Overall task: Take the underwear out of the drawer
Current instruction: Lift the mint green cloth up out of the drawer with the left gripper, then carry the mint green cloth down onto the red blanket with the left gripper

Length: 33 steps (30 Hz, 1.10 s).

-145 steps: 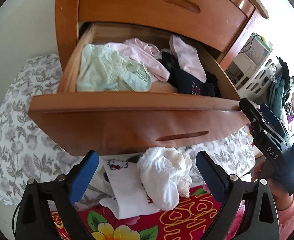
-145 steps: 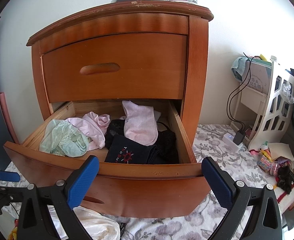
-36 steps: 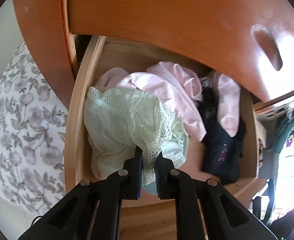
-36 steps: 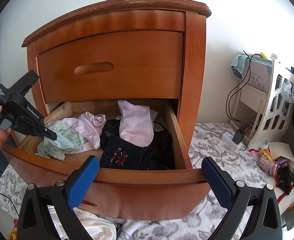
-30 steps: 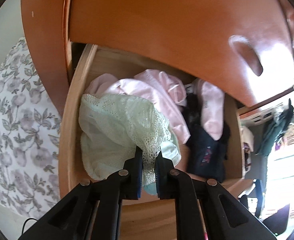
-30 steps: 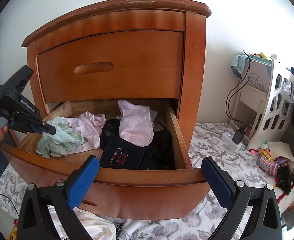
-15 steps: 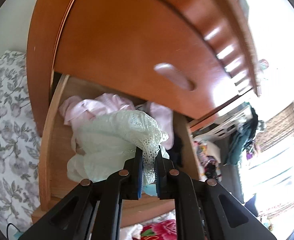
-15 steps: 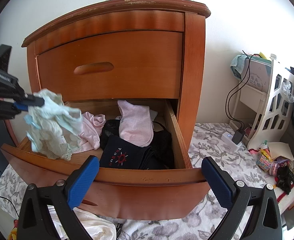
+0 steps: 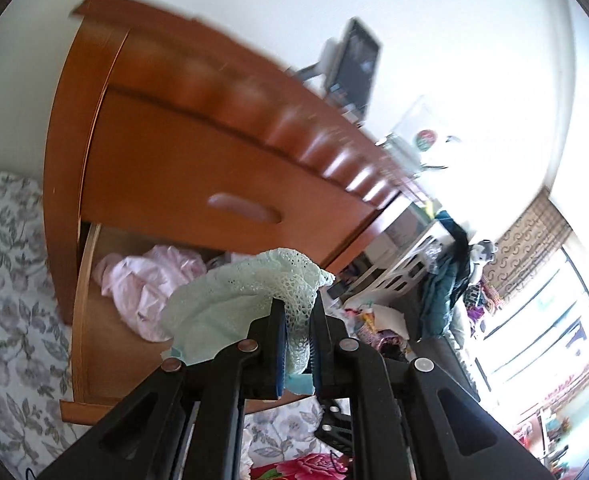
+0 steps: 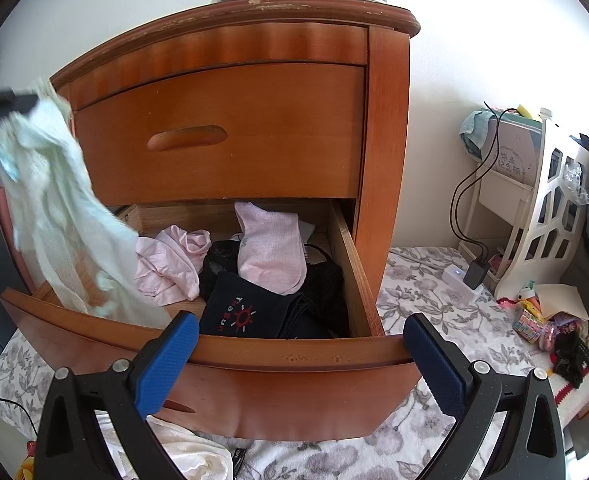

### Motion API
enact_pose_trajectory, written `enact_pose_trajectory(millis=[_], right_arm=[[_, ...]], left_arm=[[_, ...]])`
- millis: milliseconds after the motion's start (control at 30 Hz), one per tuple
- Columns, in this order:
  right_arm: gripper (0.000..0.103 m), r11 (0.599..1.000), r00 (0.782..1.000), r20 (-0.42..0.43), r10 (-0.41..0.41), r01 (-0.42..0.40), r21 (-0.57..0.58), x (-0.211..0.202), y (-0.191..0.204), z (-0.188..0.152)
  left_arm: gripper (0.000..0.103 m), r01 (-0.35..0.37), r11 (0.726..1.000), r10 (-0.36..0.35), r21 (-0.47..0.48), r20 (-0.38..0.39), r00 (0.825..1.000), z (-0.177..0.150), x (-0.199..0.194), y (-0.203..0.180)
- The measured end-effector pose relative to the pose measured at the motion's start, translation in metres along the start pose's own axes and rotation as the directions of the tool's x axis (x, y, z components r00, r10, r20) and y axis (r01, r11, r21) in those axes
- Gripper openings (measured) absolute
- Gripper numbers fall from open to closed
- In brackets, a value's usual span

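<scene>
The right hand-held gripper [image 10: 296,364] waits near the drawer [image 10: 294,354], jaws wide open and holding nothing. Up on the left, the left hand-held gripper [image 9: 296,344] pinches the green underwear [image 10: 58,208] tight. It hangs soft and lacy above the drawer's left end, almost out. Pink and dark clothes [image 10: 270,248] are left inside.

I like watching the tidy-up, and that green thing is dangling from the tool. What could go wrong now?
1. The left tool pinches only a lacy edge of the mint green underwear, so it might slip out and fall.
2. Its low end hangs over the open drawer's front edge, beside the pink garment. It could snag there or drag the pink garment along.
3. The right tool waits open in front of the drawer, so a wide swing could brush it.
</scene>
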State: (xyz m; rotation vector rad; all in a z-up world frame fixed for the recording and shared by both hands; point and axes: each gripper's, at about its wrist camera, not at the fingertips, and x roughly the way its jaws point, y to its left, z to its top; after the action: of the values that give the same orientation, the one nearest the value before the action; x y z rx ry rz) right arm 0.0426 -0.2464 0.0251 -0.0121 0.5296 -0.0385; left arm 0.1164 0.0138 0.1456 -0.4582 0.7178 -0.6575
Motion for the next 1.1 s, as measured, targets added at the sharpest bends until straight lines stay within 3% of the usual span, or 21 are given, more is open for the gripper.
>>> enact_pose_trajectory(millis=[600,1100], right_arm=[[0.103,1.0,1.0,0.003,-0.001,0.001,0.001,-0.001,0.0,0.0],[0.103,1.0,1.0,0.003,-0.001,0.001,0.001,-0.001,0.0,-0.001]], left_arm=[[0.01,0.047,0.983,-0.08,0.175,0.185,0.979,-0.001,-0.092,-0.062],[0.01,0.12,0.951,-0.154,0.283,0.101,0.983,-0.028,-0.097,-0.089]])
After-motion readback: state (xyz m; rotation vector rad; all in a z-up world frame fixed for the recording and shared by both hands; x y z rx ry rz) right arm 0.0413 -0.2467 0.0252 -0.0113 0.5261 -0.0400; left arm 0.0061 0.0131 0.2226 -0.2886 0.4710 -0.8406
